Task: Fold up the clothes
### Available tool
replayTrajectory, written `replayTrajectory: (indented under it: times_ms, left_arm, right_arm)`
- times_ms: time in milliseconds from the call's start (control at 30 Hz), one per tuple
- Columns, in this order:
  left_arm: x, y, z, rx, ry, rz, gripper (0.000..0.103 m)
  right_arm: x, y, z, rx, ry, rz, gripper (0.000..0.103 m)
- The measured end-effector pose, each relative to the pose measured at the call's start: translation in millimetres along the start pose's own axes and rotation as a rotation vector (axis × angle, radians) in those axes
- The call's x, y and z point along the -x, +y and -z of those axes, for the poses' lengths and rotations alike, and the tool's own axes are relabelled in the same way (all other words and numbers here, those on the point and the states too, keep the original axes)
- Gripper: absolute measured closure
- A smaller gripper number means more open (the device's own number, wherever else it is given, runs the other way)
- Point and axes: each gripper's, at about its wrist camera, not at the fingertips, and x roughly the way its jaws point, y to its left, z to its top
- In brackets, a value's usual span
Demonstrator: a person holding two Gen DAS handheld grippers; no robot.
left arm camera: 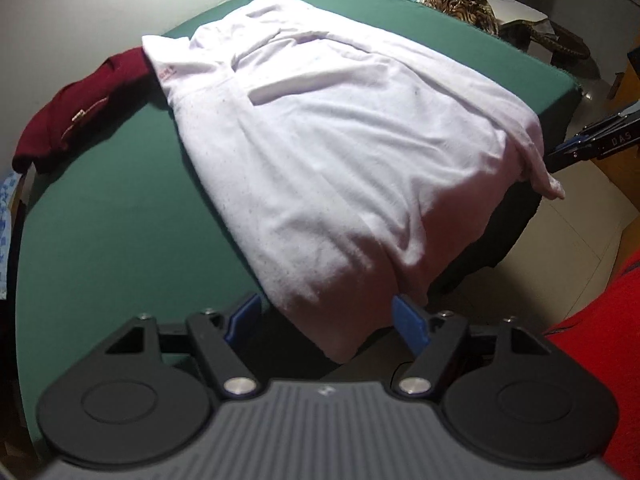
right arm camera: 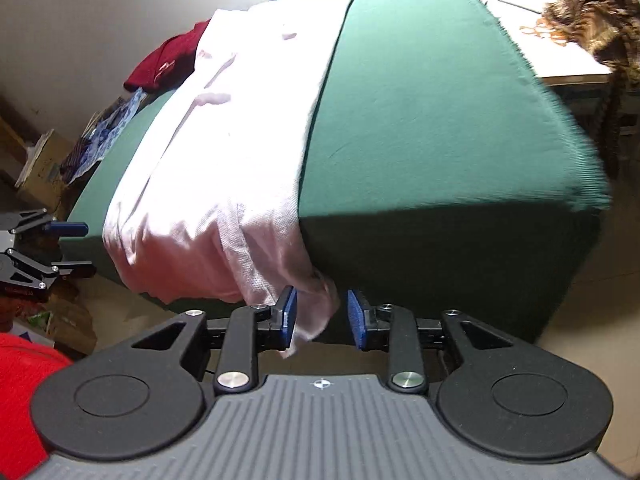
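The green table's (right arm camera: 440,112) far right edge is motion-blurred; the white garment (right arm camera: 224,168) is overexposed.

White letters "DAS" on the black right gripper (left arm camera: 592,146), small red print on white garment (left arm camera: 168,73) unreadable

white shirt (right arm camera: 224,152), green table (right arm camera: 420,120), fingers (right arm camera: 289,318) apart

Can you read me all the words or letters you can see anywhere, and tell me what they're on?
"DAS" in white letters on the black arm of the right hand-held gripper, at the right edge of the left wrist view.
Red print on the white garment: too blurred to read.
Gold mark on the maroon garment: unreadable.
Nothing else readable.
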Motion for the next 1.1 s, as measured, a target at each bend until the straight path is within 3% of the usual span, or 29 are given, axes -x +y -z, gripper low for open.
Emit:
replayTrajectory:
  times_ms: [33,67,100,300,400,433,467,533,600,700,867,1100]
  left_arm:
    - [-1,0,0,0.007,0.005,-0.001,0.028]
    - [-1,1,1,0.014,0.010,-0.003,0.028]
    - [0,1,2,0.021,0.017,-0.003,0.028]
    - [-3,-4,13,0.040,0.049,0.011,0.027]
    - [-6,-8,16,0.044,0.053,0.028,0.027]
    - [-8,-9,17,0.041,0.055,0.030,0.027]
    - [-9,-9,18,0.034,0.057,0.028,0.027]
    - [-13,-8,21,0.025,0.065,0.030,0.026]
    - [-20,-5,24,0.009,0.088,0.032,0.025]
    - [-32,-1,27,-0.020,0.117,0.034,0.026]
    - [-40,-1,21,-0.071,0.104,0.048,0.026]
    - [-66,1,18,-0.081,0.129,0.104,0.028]
  right_arm:
    - [-6,-1,-1,0.002,0.011,0.013,0.080]
    - [-10,-5,-1,-0.013,0.026,0.016,0.097]
    - [-13,-8,-1,-0.030,0.042,0.018,0.101]
    - [3,-26,30,-0.280,0.092,-0.129,0.102]
    - [-10,-29,51,-0.415,0.236,-0.167,0.103]
    - [-14,-29,56,-0.402,0.280,-0.124,0.102]
    - [-11,-23,57,-0.323,0.277,-0.056,0.102]
    - [6,-9,54,-0.141,0.189,0.030,0.097]
    - [26,1,44,-0.019,0.093,0.032,0.091]
    - [36,8,22,0.121,0.005,0.024,0.074]
    - [11,16,-9,0.313,0.024,-0.030,0.063]
    - [-13,25,-16,0.453,0.092,-0.139,0.069]
